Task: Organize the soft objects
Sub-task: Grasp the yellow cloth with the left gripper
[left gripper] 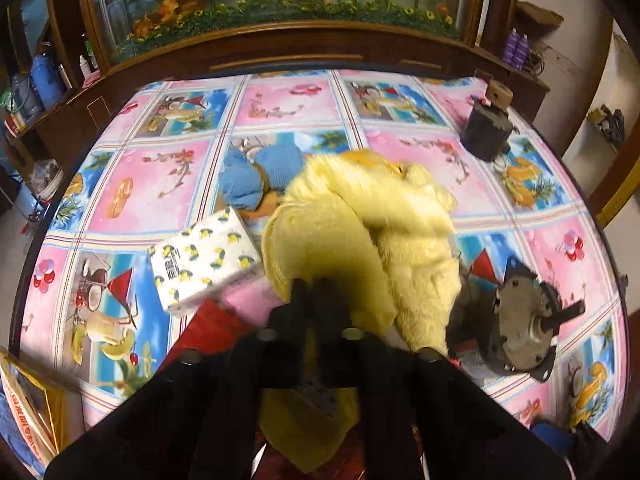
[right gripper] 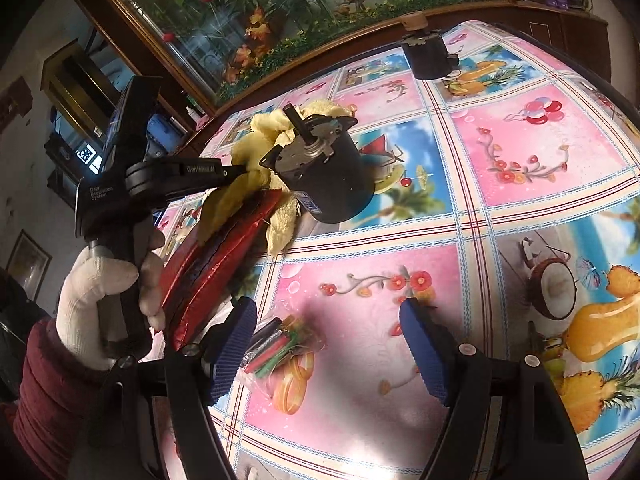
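A round surface (left gripper: 168, 168) under a glossy cloth printed with pink and blue fruit panels fills both views. On it, largest of the things, a fluffy yellow towel (left gripper: 360, 216) lies heaped near the centre of the left wrist view, running from about 12 o'clock down to 6 o'clock, where a fold passes under the camera. The left tool (left gripper: 311, 292) has its two dark fingers pressed together on that near fold, pinching the towel. Judged from its slump, the towel is light, limp and not fragile; it would drape and drag, so a bunched edge or thick fold looks the best place to take hold. At 4 o'clock of the towel, just beside it, stands a heavy-looking metal motor (left gripper: 520, 320); a second dark motor (left gripper: 486, 130) sits well apart at 2 o'clock. A tissue pack (left gripper: 204, 258) with a lemon print lies at 9 o'clock, touching or nearly touching the towel. A blue knitted cloth (left gripper: 260, 176) lies at 11 o'clock, partly behind the towel, soft and equally easy to pinch. A red foil pack (right gripper: 224, 256) lies under the towel's near edge. The right tool (right gripper: 328, 344) hovers over the surface with its blue pads (right gripper: 234, 344) spread wide, holding nothing; a small clear bag of coloured bits (right gripper: 284, 356) lies near its left pad.
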Motion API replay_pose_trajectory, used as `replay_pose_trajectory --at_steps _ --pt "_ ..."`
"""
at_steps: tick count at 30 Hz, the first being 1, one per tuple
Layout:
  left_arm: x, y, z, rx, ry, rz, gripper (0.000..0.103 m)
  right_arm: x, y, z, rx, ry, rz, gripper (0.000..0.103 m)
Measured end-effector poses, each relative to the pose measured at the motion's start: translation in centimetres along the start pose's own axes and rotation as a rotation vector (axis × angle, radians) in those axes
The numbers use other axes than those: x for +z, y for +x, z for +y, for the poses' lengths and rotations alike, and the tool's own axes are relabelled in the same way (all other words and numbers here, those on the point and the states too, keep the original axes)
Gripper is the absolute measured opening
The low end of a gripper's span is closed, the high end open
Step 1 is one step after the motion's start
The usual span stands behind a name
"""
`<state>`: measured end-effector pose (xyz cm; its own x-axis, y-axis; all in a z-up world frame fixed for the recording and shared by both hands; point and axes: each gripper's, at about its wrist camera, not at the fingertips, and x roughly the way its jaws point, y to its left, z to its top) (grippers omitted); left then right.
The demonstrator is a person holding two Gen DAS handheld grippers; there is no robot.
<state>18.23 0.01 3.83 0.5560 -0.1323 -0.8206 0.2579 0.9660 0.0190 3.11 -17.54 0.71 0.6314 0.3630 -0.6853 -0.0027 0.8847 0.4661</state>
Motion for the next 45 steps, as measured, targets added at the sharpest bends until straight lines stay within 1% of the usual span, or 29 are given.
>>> replay_pose_trajectory --at_steps 2,4,7,12,15,17,18,19,21,22,23,25,27,28,30,32,33,34,35,36,38,39,42,45 --pt "-0.7 -0.6 0.1 0.001 0.004 -0.020 0.001 0.0 0.0 0.0 -0.002 -0.001 -0.001 0.076" --pt "-1.1 -1.4 0.7 -0.020 -0.025 -0.034 0.001 0.0 0.0 0.0 -0.003 -0.002 -0.001 0.076" --pt "-2.1 -3.8 1.8 -0.054 -0.059 -0.073 0.001 0.0 0.1 0.1 -0.007 -0.011 -0.001 0.077" --pt "-4.2 -7.9 2.9 -0.108 -0.081 -0.138 0.000 -0.2 0.2 0.6 -0.008 -0.031 0.005 0.078" --pt "-4.3 -8.7 3.6 -0.108 -0.097 -0.152 0.001 -0.2 0.3 0.7 -0.017 -0.039 0.003 0.079" --pt "-3.4 -8.0 3.9 -0.087 -0.111 -0.133 0.009 -0.2 0.3 0.8 -0.023 -0.043 0.003 0.079" --pt "-2.9 -7.4 4.0 -0.074 -0.117 -0.123 0.025 -0.2 0.3 0.8 -0.022 -0.042 0.003 0.079" --pt "-2.2 -6.6 3.9 -0.060 -0.120 -0.111 0.048 -0.2 0.2 0.7 -0.020 -0.040 0.002 0.079" --pt "-1.2 -5.2 3.6 -0.020 -0.122 -0.113 0.070 -0.1 0.2 0.6 -0.012 -0.036 0.003 0.080" --pt "-0.9 -4.7 3.5 0.000 -0.122 -0.120 0.074 -0.2 0.2 0.6 -0.007 -0.034 0.004 0.080" --pt "-0.3 -3.9 3.3 0.031 -0.121 -0.126 0.075 -0.1 0.3 0.6 -0.001 -0.034 0.006 0.081" --pt "0.7 -2.2 2.9 0.081 -0.113 -0.119 0.083 -0.2 0.4 0.7 0.017 -0.035 0.013 0.082" --pt "1.4 -0.5 2.4 0.127 -0.087 -0.091 0.083 -0.2 0.5 1.0 0.033 -0.043 0.022 0.082" --pt "1.6 0.3 2.2 0.127 -0.077 -0.081 0.084 -0.2 0.7 1.2 0.038 -0.050 0.026 0.082" --pt "1.8 0.8 1.9 0.093 -0.079 -0.079 0.084 -0.4 0.8 1.7 0.041 -0.069 0.034 0.082" --pt "1.6 1.3 1.4 0.045 -0.074 -0.044 0.084 -0.6 1.0 2.3 0.044 -0.094 0.044 0.082" --pt "1.4 1.5 1.2 0.027 -0.065 -0.021 0.079 -0.8 1.1 2.6 0.046 -0.105 0.049 0.082" --pt "1.2 1.5 1.0 -0.006 -0.060 -0.010 0.058 -0.9 1.1 2.9 0.047 -0.116 0.053 0.082" --pt "1.0 1.2 1.1 -0.072 -0.058 -0.009 0.042 -1.0 1.2 3.2 0.047 -0.127 0.057 0.083" --pt "0.9 0.8 1.3 -0.113 -0.069 -0.007 0.027 -1.2 1.2 3.4 0.046 -0.134 0.059 0.083" --pt "0.6 0.0 1.7 -0.122 -0.084 -0.013 0.007 -1.3 1.2 3.5 0.038 -0.143 0.060 0.083" --pt "0.3 -0.3 2.0 -0.132 -0.094 -0.010 0.000 -1.3 1.3 3.6 0.032 -0.148 0.060 0.083" --pt "-0.7 -1.6 3.1 -0.167 -0.128 -0.026 0.000 -1.4 1.3 4.1 -0.003 -0.163 0.058 0.083" --pt "-1.6 -3.0 4.1 -0.186 -0.154 -0.044 0.000 -1.4 1.7 4.9 -0.029 -0.193 0.072 0.083"
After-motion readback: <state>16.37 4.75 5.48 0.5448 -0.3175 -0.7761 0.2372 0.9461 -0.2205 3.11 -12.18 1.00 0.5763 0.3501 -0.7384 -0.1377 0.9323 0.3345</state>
